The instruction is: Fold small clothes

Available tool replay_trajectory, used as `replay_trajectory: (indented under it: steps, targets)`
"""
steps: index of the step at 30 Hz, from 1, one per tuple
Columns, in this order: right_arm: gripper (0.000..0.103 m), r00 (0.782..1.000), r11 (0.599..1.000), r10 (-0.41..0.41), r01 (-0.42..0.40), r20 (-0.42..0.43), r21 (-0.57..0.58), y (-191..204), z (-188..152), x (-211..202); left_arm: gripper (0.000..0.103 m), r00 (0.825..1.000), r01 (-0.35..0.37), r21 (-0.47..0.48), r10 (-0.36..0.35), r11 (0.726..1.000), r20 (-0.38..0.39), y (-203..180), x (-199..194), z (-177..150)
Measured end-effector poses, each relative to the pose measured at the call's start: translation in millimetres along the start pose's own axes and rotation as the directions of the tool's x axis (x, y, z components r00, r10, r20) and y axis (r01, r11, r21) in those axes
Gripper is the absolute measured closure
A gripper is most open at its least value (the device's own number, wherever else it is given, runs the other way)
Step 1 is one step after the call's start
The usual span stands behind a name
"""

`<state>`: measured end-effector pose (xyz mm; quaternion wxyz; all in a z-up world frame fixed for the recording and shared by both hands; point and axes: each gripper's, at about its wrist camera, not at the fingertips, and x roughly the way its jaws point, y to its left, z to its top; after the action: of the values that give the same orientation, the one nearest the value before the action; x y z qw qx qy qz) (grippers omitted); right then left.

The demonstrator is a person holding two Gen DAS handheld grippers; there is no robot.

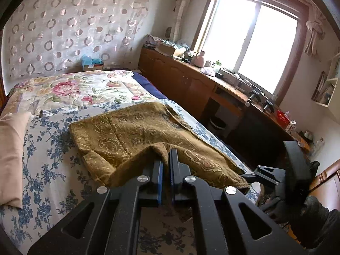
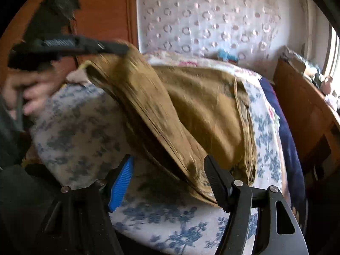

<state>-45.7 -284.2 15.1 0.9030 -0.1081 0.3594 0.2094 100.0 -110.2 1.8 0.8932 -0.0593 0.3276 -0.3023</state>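
Observation:
A brown-gold patterned cloth (image 1: 136, 136) lies spread on the bed. My left gripper (image 1: 166, 155) is shut on its near edge, and the cloth rises in a peak to the blue pads. In the right wrist view the left gripper (image 2: 119, 47) holds that edge up at the upper left, with a hand (image 2: 31, 89) behind it. The brown cloth (image 2: 191, 106) sags from there in a long fold. My right gripper (image 2: 167, 158) stands open, jaws wide. The fold's low end hangs between the fingers, next to the right finger (image 2: 216, 180), and is not pinched.
The bed has a blue-flowered sheet (image 1: 42, 148) and a rose-patterned quilt (image 1: 70, 89) farther back. A beige pillow (image 1: 10, 148) lies at the left. A wooden cabinet and desk (image 1: 191, 80) crowded with small items runs along the right under the window (image 1: 250, 42).

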Motion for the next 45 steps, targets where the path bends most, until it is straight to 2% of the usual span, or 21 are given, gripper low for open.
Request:
replay_trajectory:
  steps: [5,6,7,8,9,10,13,17,21,26,29,31,33,36,38,40,45]
  targets:
    - [0.033,0.999,0.999,-0.033,0.033,-0.021,0.016,-17,10,19,0.097,1.000,-0.012,-0.015,0.012,1.000,0.009,13,-4,-1]
    - [0.039,0.999,1.000,-0.029,0.029,-0.019,0.010,-18,13,20,0.097,1.000,-0.014,-0.018,0.014,1.000,0.011,17,-3,1]
    - [0.053,0.999,0.999,-0.032,0.032,-0.019,-0.001,-18,17,22,0.097,1.000,-0.013,-0.022,0.013,1.000,0.010,18,-2,2]
    - [0.063,0.999,0.999,-0.042,0.042,-0.017,-0.013,-19,21,23,0.097,1.000,-0.011,-0.028,0.011,1.000,0.008,21,-2,4]
    - [0.084,0.999,0.999,-0.051,0.050,-0.014,-0.021,-21,25,24,0.097,1.000,-0.019,-0.030,0.019,0.999,0.010,23,-1,6]
    - [0.091,0.999,0.999,-0.045,0.045,-0.007,-0.025,-24,32,25,0.097,1.000,-0.027,-0.028,0.027,0.999,0.012,24,-1,8]
    - [0.096,0.999,0.999,-0.030,0.030,0.039,-0.014,-34,53,26,0.097,0.999,-0.033,-0.040,0.034,0.999,0.023,32,-2,16]
    - [0.096,0.995,1.000,-0.022,0.021,0.093,0.005,-48,77,28,0.097,0.994,-0.102,-0.020,0.103,0.995,0.026,45,6,30]
    - [0.096,0.991,1.000,-0.014,0.015,0.135,-0.010,-63,121,42,0.097,0.987,-0.162,-0.024,0.162,0.987,-0.004,69,23,41]
    - [0.096,0.995,0.998,0.016,-0.010,0.103,-0.058,-72,158,87,0.092,0.982,-0.188,-0.078,0.185,0.979,-0.043,99,40,43]
    - [0.096,0.998,0.996,0.037,-0.032,0.059,-0.086,-73,170,116,0.076,0.982,-0.186,-0.089,0.182,0.978,-0.054,111,45,44]
    - [0.096,0.998,0.994,0.050,-0.046,0.033,-0.103,-74,176,130,0.060,0.982,-0.186,-0.088,0.181,0.979,-0.058,114,46,43]
    - [0.096,0.998,0.992,0.063,-0.061,0.014,-0.107,-77,181,140,0.055,0.979,-0.199,-0.073,0.194,0.977,-0.062,116,47,42]
    - [0.095,0.998,0.993,0.061,-0.062,-0.009,-0.100,-87,190,143,0.040,0.973,-0.222,-0.055,0.218,0.973,-0.079,122,52,42]
    - [0.085,0.999,0.994,0.038,-0.039,-0.016,-0.099,-85,197,144,0.039,0.973,-0.219,-0.058,0.213,0.974,-0.089,128,55,41]
    - [0.068,1.000,0.995,0.001,-0.002,-0.007,-0.101,-88,205,143,0.039,0.970,-0.226,-0.058,0.219,0.972,-0.101,134,58,39]
    - [0.051,0.998,0.996,-0.052,0.054,0.038,-0.065,-93,224,136,0.038,0.964,-0.244,-0.048,0.237,0.969,-0.125,142,66,39]
